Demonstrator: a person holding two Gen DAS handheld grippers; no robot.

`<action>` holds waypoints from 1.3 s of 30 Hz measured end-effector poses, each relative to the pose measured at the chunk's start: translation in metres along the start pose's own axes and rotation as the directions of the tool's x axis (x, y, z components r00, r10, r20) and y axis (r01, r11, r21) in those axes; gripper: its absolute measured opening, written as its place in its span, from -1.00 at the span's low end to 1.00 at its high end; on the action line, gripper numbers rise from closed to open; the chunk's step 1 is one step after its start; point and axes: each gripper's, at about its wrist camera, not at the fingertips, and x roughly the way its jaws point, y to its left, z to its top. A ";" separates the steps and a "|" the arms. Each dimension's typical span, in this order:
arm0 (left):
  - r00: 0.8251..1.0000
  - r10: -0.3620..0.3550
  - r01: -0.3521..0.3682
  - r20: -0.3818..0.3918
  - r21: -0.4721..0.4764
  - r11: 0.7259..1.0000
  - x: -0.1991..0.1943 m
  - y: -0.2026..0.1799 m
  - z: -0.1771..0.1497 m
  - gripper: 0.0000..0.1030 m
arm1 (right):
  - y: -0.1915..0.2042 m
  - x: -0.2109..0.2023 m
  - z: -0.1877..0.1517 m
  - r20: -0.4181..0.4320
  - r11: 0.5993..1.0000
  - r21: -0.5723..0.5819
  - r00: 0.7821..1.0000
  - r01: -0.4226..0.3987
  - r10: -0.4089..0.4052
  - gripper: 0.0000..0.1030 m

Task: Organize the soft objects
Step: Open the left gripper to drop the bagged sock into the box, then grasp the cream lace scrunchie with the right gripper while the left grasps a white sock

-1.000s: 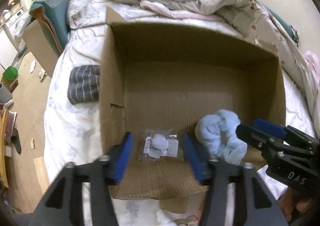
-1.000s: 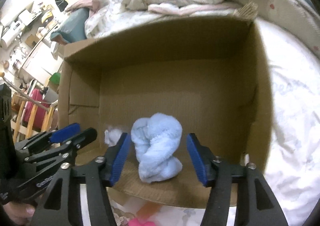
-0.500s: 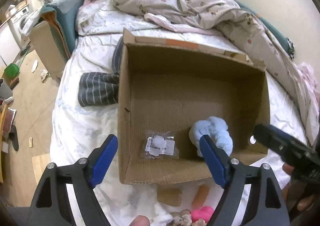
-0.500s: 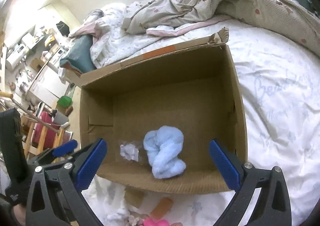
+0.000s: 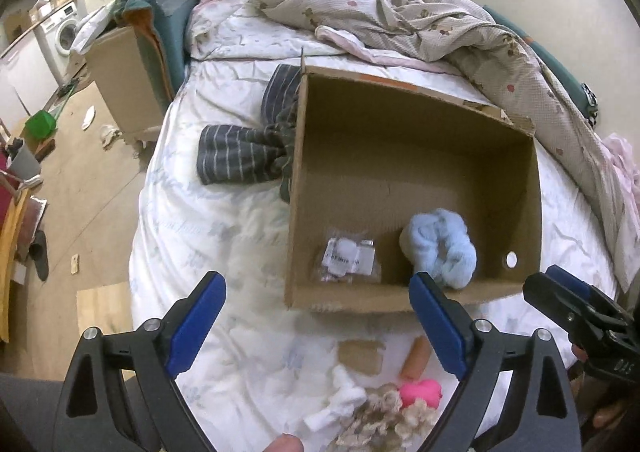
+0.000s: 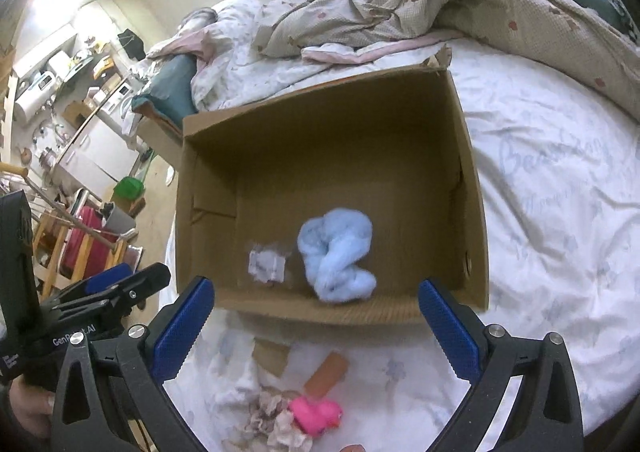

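An open cardboard box (image 5: 520, 180) (image 6: 468, 180) sits on the bed. Inside lie a light blue fuzzy bundle (image 5: 440, 248) (image 6: 336, 256) and a clear plastic packet (image 5: 348, 258) (image 6: 267, 264). In front of the box lie a pink soft toy (image 5: 422, 392) (image 6: 316, 414), an orange-brown cylinder (image 5: 416, 358) (image 6: 326, 372), a beige fluffy item (image 5: 384, 416) (image 6: 272, 418) and a white sock (image 5: 340, 404). My left gripper (image 5: 318, 322) is open and empty, above the bed in front of the box. My right gripper (image 6: 316, 326) is open and empty, just short of the box's near wall.
Dark striped clothing (image 5: 244, 160) lies left of the box. A rumpled quilt (image 5: 440, 32) fills the back of the bed. A cardboard scrap (image 5: 358, 356) lies near the toys. The bed's left edge drops to a cluttered floor (image 5: 60, 172).
Both grippers have pulled back and up out of the box and opened wider. The blue bundle and the packet stay in the box. The toys in front of the box came into view.
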 end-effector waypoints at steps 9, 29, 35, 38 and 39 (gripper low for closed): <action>0.999 0.028 -0.028 -0.030 0.016 0.999 -0.014 0.008 -0.030 0.87 | 0.005 -0.010 -0.028 -0.033 1.000 -0.008 0.999 0.010 -0.011 1.00; 0.993 0.090 -0.091 -0.081 -0.003 0.996 -0.015 0.026 -0.074 0.99 | -0.007 -0.006 -0.077 -0.173 0.993 0.114 0.985 -0.009 0.029 1.00; 0.990 0.092 -0.098 -0.111 -0.048 0.994 -0.006 0.037 -0.074 0.99 | -0.008 0.017 -0.092 -0.299 0.992 0.126 0.953 -0.018 0.056 0.86; 0.989 0.075 -0.085 -0.129 -0.069 0.994 -0.002 0.041 -0.074 0.99 | -0.005 0.033 -0.103 -0.378 0.980 0.180 0.913 -0.090 0.153 0.44; 0.989 0.073 -0.083 -0.131 -0.072 0.994 0.000 0.041 -0.074 0.99 | -0.002 0.038 -0.106 -0.401 0.979 0.183 0.902 -0.091 0.159 0.44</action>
